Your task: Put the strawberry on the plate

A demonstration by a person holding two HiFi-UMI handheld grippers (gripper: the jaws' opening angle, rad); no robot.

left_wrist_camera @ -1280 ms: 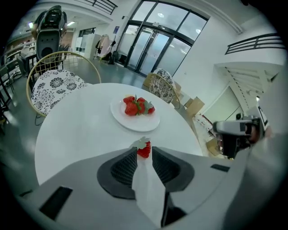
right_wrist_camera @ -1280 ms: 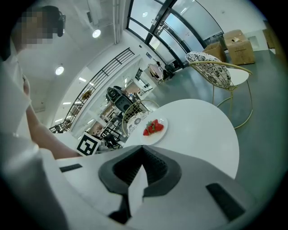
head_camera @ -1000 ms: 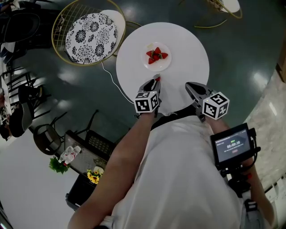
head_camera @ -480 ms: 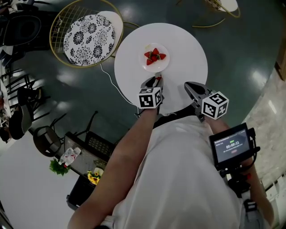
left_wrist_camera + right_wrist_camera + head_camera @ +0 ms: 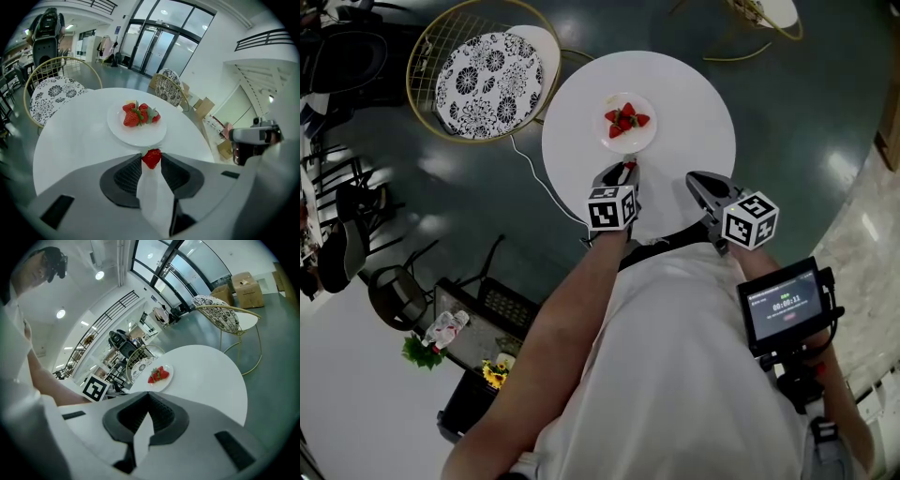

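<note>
Two grippers hung over the round white table (image 5: 694, 103). The left gripper (image 5: 622, 171) had just been opening its jaws. They stood wide, with the strawberry (image 5: 151, 158) between their tips, and no squeeze on it showed. That strawberry lay on the table just short of the plate (image 5: 140, 136) — at its near rim, not on it. A heap of other strawberries (image 5: 139, 115) sat at the plate's middle. The right gripper (image 5: 148, 396) was held apart to the right — jaw tips together, nothing between them.
</note>
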